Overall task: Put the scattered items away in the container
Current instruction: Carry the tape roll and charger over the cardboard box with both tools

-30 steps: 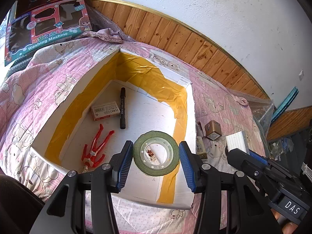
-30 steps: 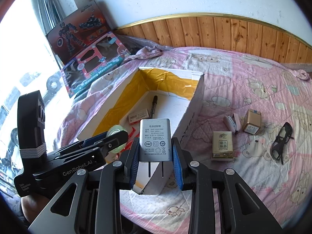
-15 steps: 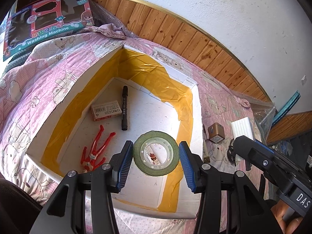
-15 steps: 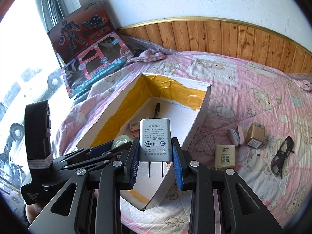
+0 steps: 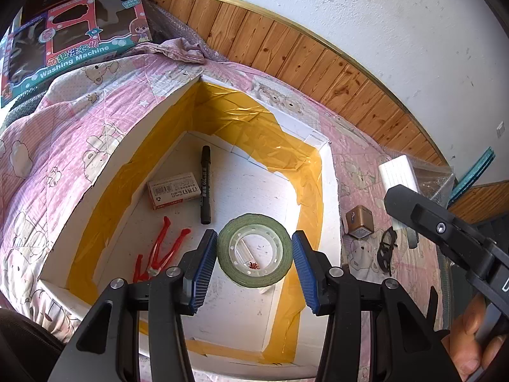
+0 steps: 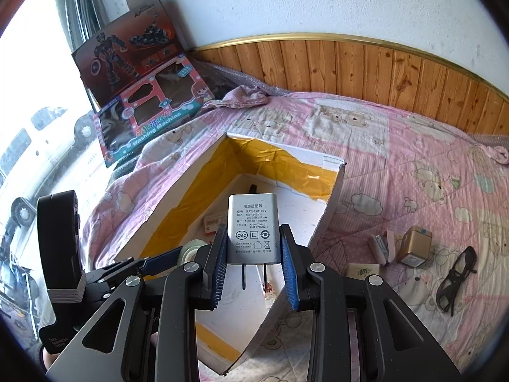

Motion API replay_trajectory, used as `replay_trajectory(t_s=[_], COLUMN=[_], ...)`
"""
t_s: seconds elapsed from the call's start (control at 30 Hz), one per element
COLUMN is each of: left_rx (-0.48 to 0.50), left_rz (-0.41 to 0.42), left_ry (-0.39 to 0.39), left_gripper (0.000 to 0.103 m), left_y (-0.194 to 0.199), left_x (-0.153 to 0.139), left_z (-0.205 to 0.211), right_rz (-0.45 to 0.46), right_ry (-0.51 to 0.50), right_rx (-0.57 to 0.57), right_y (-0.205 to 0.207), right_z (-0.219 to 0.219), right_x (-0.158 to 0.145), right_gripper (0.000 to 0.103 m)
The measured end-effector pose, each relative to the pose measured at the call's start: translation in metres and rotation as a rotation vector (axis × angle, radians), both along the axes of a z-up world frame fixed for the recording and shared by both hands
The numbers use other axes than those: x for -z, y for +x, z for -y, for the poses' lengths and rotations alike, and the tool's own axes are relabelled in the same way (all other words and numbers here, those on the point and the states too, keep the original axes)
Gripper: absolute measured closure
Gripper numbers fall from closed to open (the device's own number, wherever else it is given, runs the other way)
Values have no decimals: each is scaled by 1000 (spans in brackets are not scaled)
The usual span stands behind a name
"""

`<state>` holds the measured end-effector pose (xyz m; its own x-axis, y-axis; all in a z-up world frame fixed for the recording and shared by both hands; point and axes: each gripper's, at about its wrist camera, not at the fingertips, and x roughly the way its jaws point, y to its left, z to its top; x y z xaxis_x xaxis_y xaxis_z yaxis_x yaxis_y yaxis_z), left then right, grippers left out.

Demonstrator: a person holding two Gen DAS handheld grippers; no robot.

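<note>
A white box point(image 5: 331, 197) lined with yellow tape sits open on the pink quilt. A black marker point(image 5: 205, 184), a staples box point(image 5: 175, 190) and a red tool point(image 5: 159, 254) lie inside it. My left gripper point(image 5: 254, 238) hangs over the box, shut on a green tape roll point(image 5: 254, 222). My right gripper point(image 6: 253, 238) is shut on a grey power adapter point(image 6: 253, 222), prongs toward me, above the box's point(image 6: 331, 197) near right corner. The left gripper point(image 6: 159, 259) and its roll point(image 6: 191, 251) show beside it.
A gold box point(image 6: 413, 243), black glasses point(image 6: 455, 278), a tissue pack point(image 6: 362, 270) and a small white case point(image 6: 380, 248) lie on the quilt right of the box. Toy cartons point(image 6: 152, 121) lean at the far left. Wood panelling backs the bed.
Both grippers have moved farther over the box while keeping their loads. The adapter now hangs above the box opening, and the tape roll sits deeper over the box floor.
</note>
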<state>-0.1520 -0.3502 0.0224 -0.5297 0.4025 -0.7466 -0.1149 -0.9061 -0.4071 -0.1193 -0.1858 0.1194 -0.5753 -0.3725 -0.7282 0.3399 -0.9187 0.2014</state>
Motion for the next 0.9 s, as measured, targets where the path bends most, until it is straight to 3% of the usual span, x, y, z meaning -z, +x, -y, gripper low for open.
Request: replay_trajectory(t_s=[0.43, 0.9], left_rx=[11, 20], left_rz=[7, 18], left_ry=[-58, -24], left_gripper=[54, 54], left_y=[3, 12], left_x=[6, 9], left_z=[-2, 3], right_rz=[0, 43], right_ry=[48, 104], right_rx=[-22, -41], right_y=[-24, -55], right_z=[11, 19], right_x=[4, 27], right_gripper=[71, 71])
